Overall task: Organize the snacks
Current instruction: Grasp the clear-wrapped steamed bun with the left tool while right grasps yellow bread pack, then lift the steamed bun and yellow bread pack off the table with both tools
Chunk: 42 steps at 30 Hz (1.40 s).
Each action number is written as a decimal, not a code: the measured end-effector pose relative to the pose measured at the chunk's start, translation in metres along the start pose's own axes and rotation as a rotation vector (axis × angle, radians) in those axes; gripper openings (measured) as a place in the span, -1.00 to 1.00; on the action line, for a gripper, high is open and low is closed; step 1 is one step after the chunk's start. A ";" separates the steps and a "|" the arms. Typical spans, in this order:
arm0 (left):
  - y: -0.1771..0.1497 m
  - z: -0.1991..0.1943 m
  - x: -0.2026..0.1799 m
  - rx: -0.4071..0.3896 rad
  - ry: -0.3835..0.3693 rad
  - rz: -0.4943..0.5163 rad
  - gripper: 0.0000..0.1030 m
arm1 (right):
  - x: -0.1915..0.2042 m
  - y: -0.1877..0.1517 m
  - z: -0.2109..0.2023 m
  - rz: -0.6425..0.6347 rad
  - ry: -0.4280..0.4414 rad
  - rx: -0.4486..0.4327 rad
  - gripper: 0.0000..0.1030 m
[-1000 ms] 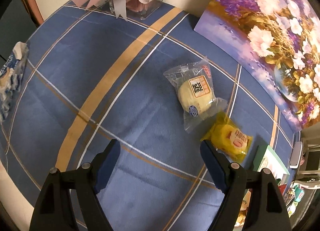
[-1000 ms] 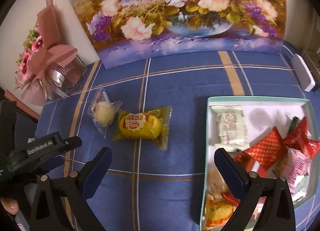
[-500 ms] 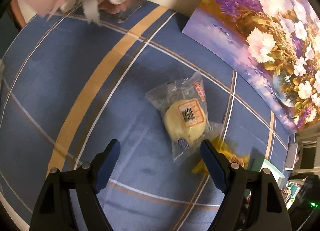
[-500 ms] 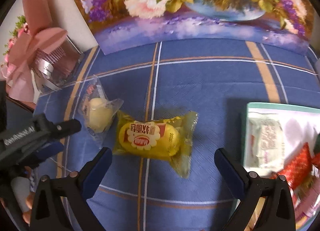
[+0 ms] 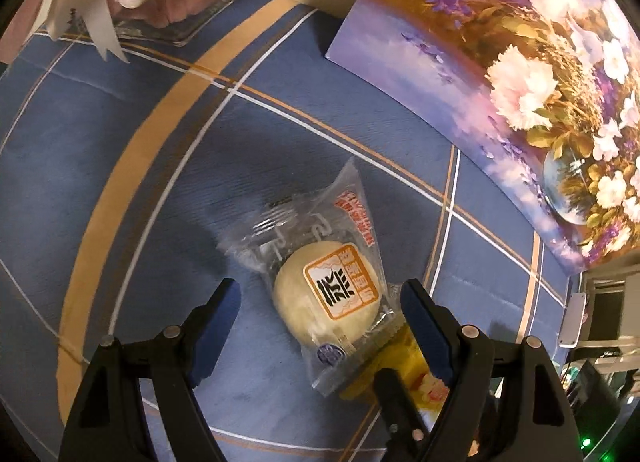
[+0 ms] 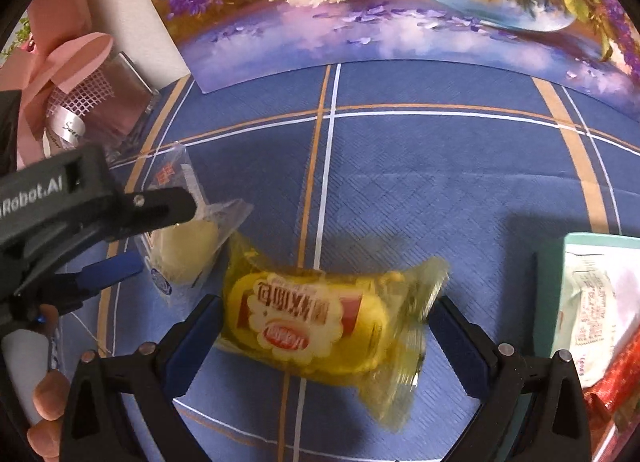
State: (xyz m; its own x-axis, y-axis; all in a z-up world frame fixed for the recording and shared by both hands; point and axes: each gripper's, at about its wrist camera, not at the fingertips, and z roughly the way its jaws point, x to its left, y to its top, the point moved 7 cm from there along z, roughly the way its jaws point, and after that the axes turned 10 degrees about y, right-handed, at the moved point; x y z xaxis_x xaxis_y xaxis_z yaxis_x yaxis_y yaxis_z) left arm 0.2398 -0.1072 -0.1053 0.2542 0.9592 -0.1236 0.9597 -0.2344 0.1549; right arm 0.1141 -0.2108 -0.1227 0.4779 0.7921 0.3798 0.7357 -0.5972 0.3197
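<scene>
A pale round bun in a clear wrapper [image 5: 326, 296] lies on the blue plaid tablecloth. My left gripper [image 5: 320, 304] is open, its jaws on either side of the bun; the bun also shows in the right wrist view [image 6: 188, 248]. A yellow wrapped cake [image 6: 316, 326] lies just right of the bun, partly seen in the left wrist view [image 5: 404, 370]. My right gripper [image 6: 326, 328] is open, its jaws straddling the cake. A mint-green snack box [image 6: 560, 282] holding wrapped snacks sits at the right edge.
A flower painting [image 6: 400, 2] leans at the back of the table. A pink bouquet in a clear box [image 6: 100, 102] stands at the back left. The left gripper's body [image 6: 80, 206] crosses the left side of the right wrist view.
Both grippers have moved forward and down. The left now frames the bun and the right frames the yellow cake. Both stayed open.
</scene>
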 end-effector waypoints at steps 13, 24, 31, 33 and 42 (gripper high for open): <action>0.004 0.008 -0.013 0.003 0.017 0.021 0.56 | 0.004 0.005 0.003 -0.015 -0.011 -0.030 1.00; -0.006 -0.002 0.004 -0.008 0.020 0.000 0.33 | 0.005 0.001 -0.004 -0.031 -0.003 -0.013 1.00; -0.015 -0.012 0.032 -0.063 0.084 -0.008 0.33 | 0.009 0.001 0.000 -0.053 -0.031 -0.007 1.00; -0.018 -0.014 0.038 -0.077 0.086 -0.005 0.33 | 0.009 0.001 0.001 -0.051 -0.037 -0.010 1.00; -0.028 -0.019 0.040 -0.147 0.071 0.029 0.33 | 0.008 -0.003 -0.001 -0.042 -0.064 -0.058 1.00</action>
State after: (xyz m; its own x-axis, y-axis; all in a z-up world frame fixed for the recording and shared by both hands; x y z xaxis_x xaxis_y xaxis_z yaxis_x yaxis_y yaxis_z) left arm 0.2204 -0.0589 -0.0958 0.2675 0.9623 -0.0483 0.9229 -0.2415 0.2997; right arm 0.1157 -0.2026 -0.1197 0.4779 0.8221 0.3094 0.7276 -0.5678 0.3849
